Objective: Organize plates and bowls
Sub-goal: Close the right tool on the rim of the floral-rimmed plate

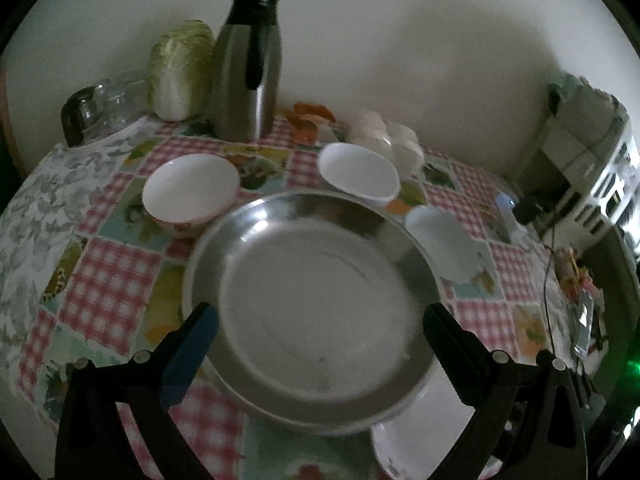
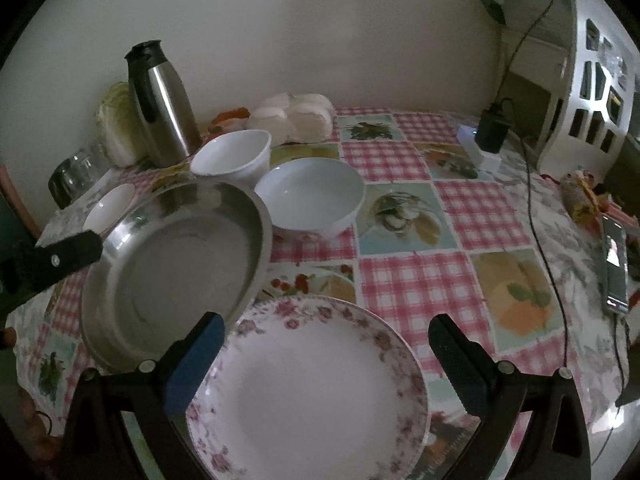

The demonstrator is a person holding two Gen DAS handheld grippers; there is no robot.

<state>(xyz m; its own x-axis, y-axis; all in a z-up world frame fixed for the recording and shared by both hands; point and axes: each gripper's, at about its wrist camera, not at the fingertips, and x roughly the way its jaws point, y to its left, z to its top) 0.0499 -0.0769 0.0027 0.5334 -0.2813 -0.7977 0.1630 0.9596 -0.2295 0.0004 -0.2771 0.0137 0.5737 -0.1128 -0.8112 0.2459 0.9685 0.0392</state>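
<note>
Steel fills my left view: the metal pan [image 1: 316,304] sits between the tips of my left gripper [image 1: 320,328], whose jaws are spread wide to either side of its near rim and hold nothing. From the right view the pan looks tilted, its near edge just over the rim of the floral plate [image 2: 316,392]; whether the two touch I cannot tell. My right gripper [image 2: 326,344] hangs over that plate with its jaws spread too, nothing between them. Three white bowls stand beyond the pan on the checked tablecloth [image 2: 420,280]: one bowl [image 1: 190,196] to the left, a taller bowl [image 2: 232,156] behind, and a wide shallow bowl [image 2: 312,200] just beside the pan's far rim. I judge the sorting has hardly begun. The risks, as I see them: the pan's smooth, thin rim could slide out of a shallow pinch and drop onto the plate, chipping it; swinging the pan forward could knock the shallow bowl, which stands so near; and the thermos [image 1: 248,68] behind could tip if a bowl is shoved back.
</note>
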